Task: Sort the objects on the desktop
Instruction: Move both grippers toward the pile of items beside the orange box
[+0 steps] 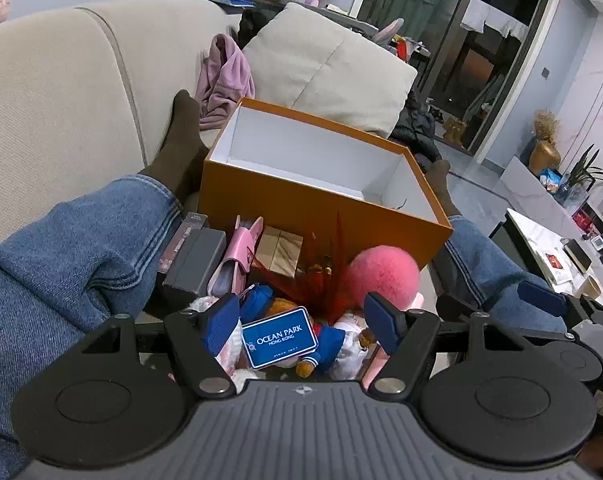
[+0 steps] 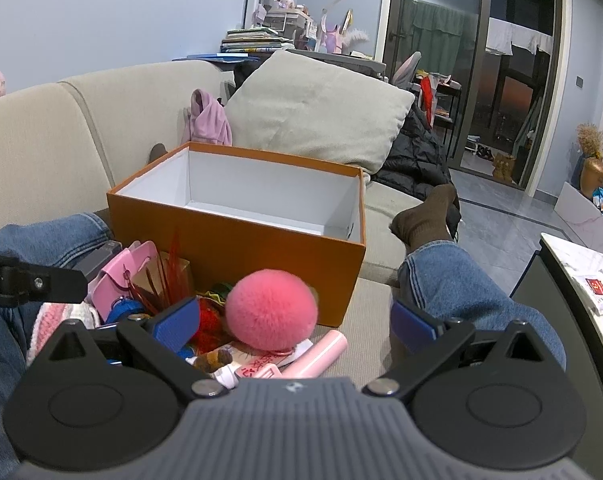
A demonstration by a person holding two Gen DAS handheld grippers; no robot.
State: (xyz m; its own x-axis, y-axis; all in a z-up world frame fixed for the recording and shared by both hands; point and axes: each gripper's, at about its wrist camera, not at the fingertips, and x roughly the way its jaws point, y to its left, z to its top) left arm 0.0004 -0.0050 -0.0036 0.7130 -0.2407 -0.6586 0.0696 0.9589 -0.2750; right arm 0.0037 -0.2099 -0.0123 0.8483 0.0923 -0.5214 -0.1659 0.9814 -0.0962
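An open orange box (image 1: pixel 301 208) with a white, empty inside stands on the sofa between the person's legs; it also shows in the right wrist view (image 2: pixel 237 236). In front of it lies a pile of small objects: a pink pompom (image 1: pixel 383 276) (image 2: pixel 271 312), a blue Ocean Park card (image 1: pixel 279 338), a red feather (image 1: pixel 325 280), a pink pouch (image 1: pixel 237 260), a grey case (image 1: pixel 195 266) and a pink tube (image 2: pixel 317 356). My left gripper (image 1: pixel 301 324) is open above the card. My right gripper (image 2: pixel 295 326) is open around the pompom, not touching it.
The person's jeans-clad legs (image 1: pixel 61 256) (image 2: pixel 469 296) flank the pile. A beige sofa back (image 1: pixel 61 88) and cushion (image 2: pixel 317 108) stand behind the box. A marble-topped table (image 2: pixel 589 288) is at the right.
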